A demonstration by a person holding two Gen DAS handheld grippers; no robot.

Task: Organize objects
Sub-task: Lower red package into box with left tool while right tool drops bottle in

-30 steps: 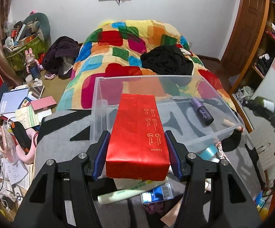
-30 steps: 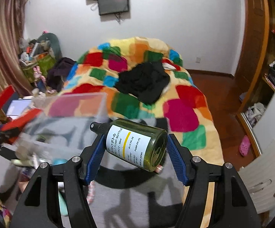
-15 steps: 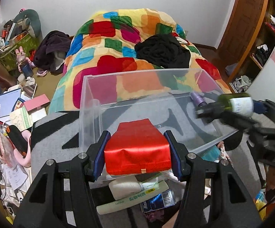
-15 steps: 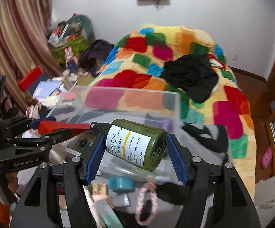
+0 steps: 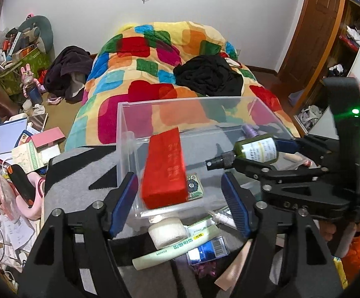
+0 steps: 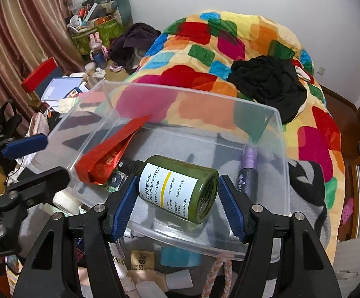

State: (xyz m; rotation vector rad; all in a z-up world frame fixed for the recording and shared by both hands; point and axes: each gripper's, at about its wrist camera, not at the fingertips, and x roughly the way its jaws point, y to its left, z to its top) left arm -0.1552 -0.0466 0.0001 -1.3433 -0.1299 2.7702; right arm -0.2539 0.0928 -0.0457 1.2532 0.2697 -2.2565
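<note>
one clear bin (image 5: pixel 126 134); inside it, one red packet (image 5: pixel 163 166) at 9 o'clock, one purple tube (image 6: pixel 248 171) at 3 o'clock; one green pump bottle (image 6: pixel 180 188); two grippers

White wall (image 5: pixel 204 5), wooden door (image 5: pixel 311 32) (striped curtain (image 6: pixel 13 37) opposite).

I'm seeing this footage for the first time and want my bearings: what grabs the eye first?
The clear plastic bin in the middle, with a red packet lying tilted inside it, free of the open left gripper. The right gripper holds a green pump bottle above the bin. Behind lies a bed with a bright patchwork blanket.
</note>
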